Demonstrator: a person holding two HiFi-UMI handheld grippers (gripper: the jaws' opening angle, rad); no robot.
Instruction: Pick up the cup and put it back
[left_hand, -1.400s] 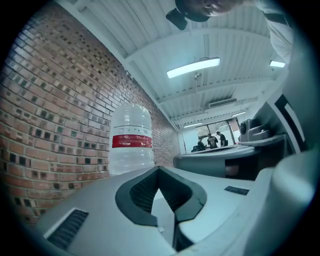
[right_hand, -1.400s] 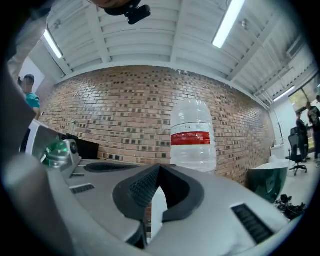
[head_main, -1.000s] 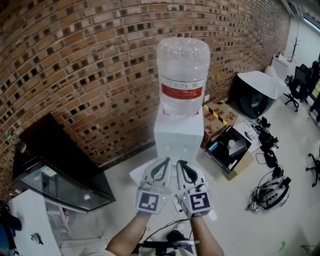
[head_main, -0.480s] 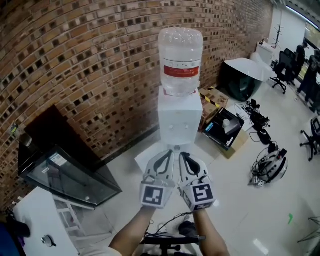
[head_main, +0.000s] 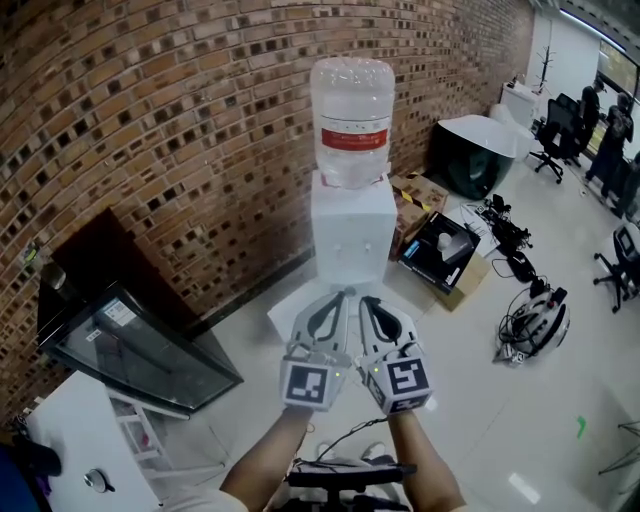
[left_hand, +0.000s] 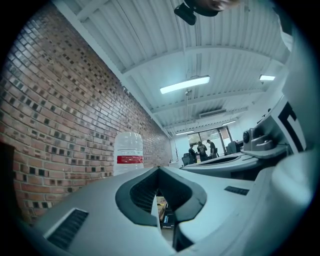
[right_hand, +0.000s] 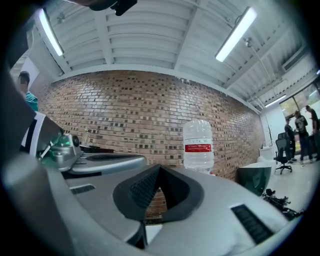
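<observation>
Facing a clear water bottle (head_main: 352, 118) with a red label, neck-down on a white dispenser (head_main: 350, 232) against the brick wall (head_main: 150, 130). Holding the left gripper (head_main: 343, 295) and right gripper (head_main: 364, 299) side by side before it, each pinched fully closed on nothing. Cannot make out the cup anywhere. Right of the dispenser, an open cardboard box (head_main: 470, 285) containing a black tray (head_main: 428, 256). Pale floor (head_main: 480, 410), a helmet (head_main: 537, 325) lying on it. At left, a dark glass-fronted cabinet (head_main: 130, 350).

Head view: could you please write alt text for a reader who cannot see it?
The left gripper and right gripper, held side by side with jaws closed and empty, point toward a white water dispenser topped by a bottle, against a brick wall.
</observation>
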